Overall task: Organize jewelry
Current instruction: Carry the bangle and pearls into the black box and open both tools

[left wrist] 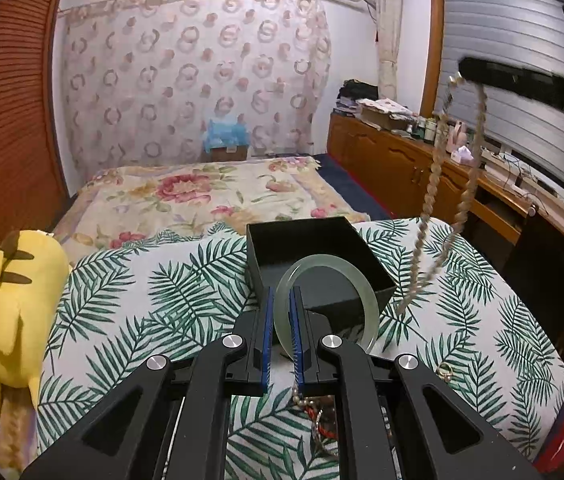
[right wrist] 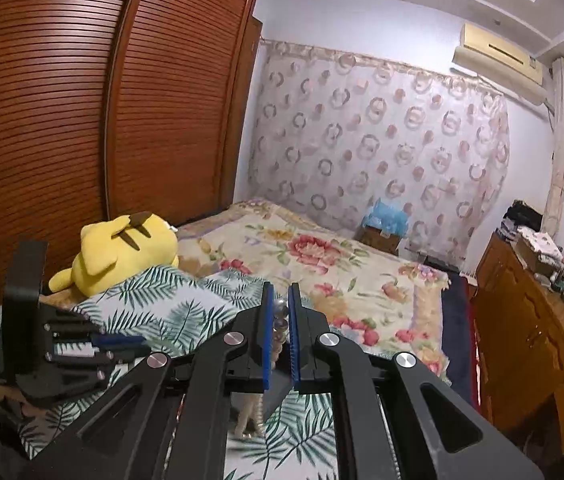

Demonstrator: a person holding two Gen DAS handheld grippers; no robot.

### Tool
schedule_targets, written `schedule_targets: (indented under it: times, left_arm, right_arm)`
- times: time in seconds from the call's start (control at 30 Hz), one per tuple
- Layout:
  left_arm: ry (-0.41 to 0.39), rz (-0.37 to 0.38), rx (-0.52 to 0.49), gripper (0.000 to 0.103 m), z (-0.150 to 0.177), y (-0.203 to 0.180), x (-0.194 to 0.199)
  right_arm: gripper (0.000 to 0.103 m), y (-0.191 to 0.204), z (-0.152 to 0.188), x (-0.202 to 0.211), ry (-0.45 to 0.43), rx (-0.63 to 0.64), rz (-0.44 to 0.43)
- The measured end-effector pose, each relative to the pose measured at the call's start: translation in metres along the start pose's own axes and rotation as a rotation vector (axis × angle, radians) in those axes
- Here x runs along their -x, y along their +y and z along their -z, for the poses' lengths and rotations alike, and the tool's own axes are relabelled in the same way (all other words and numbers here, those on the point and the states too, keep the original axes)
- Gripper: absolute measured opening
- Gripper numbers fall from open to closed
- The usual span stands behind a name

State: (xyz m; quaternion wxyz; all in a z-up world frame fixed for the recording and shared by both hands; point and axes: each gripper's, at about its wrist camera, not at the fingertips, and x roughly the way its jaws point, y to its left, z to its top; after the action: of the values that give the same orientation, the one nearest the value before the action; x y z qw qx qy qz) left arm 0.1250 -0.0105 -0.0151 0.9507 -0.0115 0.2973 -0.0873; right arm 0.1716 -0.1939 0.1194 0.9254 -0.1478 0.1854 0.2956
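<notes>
In the left wrist view, the left gripper (left wrist: 282,300) is pinching a pale green jade bangle (left wrist: 324,280) over the near edge of an open black box (left wrist: 258,248) sitting on the leaf-print cushion (left wrist: 122,300). The right gripper (left wrist: 462,70) is dangling a pearl necklace (left wrist: 434,168) beside the box.

In the right wrist view, the right gripper (right wrist: 281,300) is pinching the pearl necklace (right wrist: 281,316) above the cushion (right wrist: 154,304).

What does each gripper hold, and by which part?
Left gripper pinches the pale green jade bangle at its rim; right gripper holds the pearl bead necklace near its top.
</notes>
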Motion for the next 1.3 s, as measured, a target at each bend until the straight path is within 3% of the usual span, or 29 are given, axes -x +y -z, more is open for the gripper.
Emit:
schedule_targets:
  times: [0.37,0.8,1.3]
  left_arm:
    - [0.006,-0.009,-0.006,0.007,-0.012,-0.001,-0.018]
    - [0.048,-0.024,-0.002,0.007,-0.023,-0.001,-0.059]
    - [0.123,-0.024,-0.041,0.01,-0.029,-0.019,-0.097]
  right_arm:
    - [0.008,-0.008,-0.017,-0.019,-0.016,-0.002,0.024]
    - [0.009,-0.007,0.073,-0.109,0.245,-0.133,-0.107]
    - [0.012,-0.015,0.124,-0.077,0.254,-0.198,-0.104]
